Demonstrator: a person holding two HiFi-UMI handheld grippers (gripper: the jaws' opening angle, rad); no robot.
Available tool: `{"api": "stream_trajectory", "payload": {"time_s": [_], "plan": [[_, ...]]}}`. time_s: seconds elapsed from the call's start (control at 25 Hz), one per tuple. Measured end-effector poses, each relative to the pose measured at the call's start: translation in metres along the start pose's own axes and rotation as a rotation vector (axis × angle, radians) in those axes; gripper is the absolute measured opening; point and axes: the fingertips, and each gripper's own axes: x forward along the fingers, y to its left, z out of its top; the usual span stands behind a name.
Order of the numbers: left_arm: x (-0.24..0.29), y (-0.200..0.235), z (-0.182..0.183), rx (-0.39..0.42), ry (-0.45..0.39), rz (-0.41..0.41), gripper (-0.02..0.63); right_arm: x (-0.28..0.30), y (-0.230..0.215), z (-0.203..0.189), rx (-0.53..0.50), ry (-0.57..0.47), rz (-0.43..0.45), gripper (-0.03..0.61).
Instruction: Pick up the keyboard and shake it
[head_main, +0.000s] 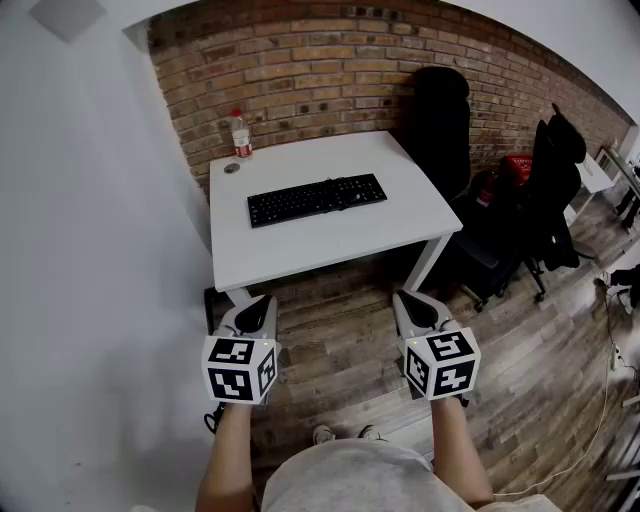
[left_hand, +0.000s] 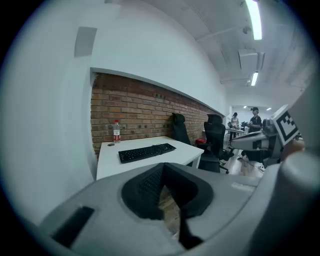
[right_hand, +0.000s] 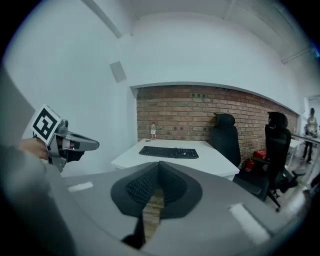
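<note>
A black keyboard (head_main: 316, 199) lies flat across the middle of the white table (head_main: 400, 235); it also shows in the left gripper view as the keyboard (left_hand: 146, 151) and in the right gripper view as the keyboard (right_hand: 169, 151). My left gripper (head_main: 258, 311) hovers short of the table's near edge, jaws shut with nothing in them. My right gripper (head_main: 414, 307) hangs level with it further right, also shut and holding nothing. Both stand well clear of the keyboard.
A plastic water bottle (head_main: 241, 134) with a red cap and a small round lid (head_main: 232, 168) sit at the table's far left corner by the brick wall. Black office chairs (head_main: 545, 200) and a red extinguisher (head_main: 515, 170) stand right of the table. A white wall runs along the left.
</note>
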Motion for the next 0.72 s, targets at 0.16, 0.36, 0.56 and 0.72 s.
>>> {"api": "stream_trajectory", "payload": {"time_s": [0.16,0.36,0.56,0.72], "plan": [[0.002,0.004,0.001,-0.002,0.0,-0.004,-0.006,0.004,0.003,0.004,0.02,-0.014,-0.002,0.011],[0.01,0.003,0.0,-0.003,0.005,-0.025,-0.006,0.008,0.0,0.003,0.029,-0.016,-0.014,0.011],[0.024,0.002,-0.001,0.009,0.018,-0.044,-0.006,0.015,-0.011,-0.001,0.049,-0.01,-0.035,0.011],[0.038,0.006,0.003,0.013,0.022,-0.044,-0.006,0.025,-0.018,-0.001,0.051,-0.006,-0.034,0.011]]}}
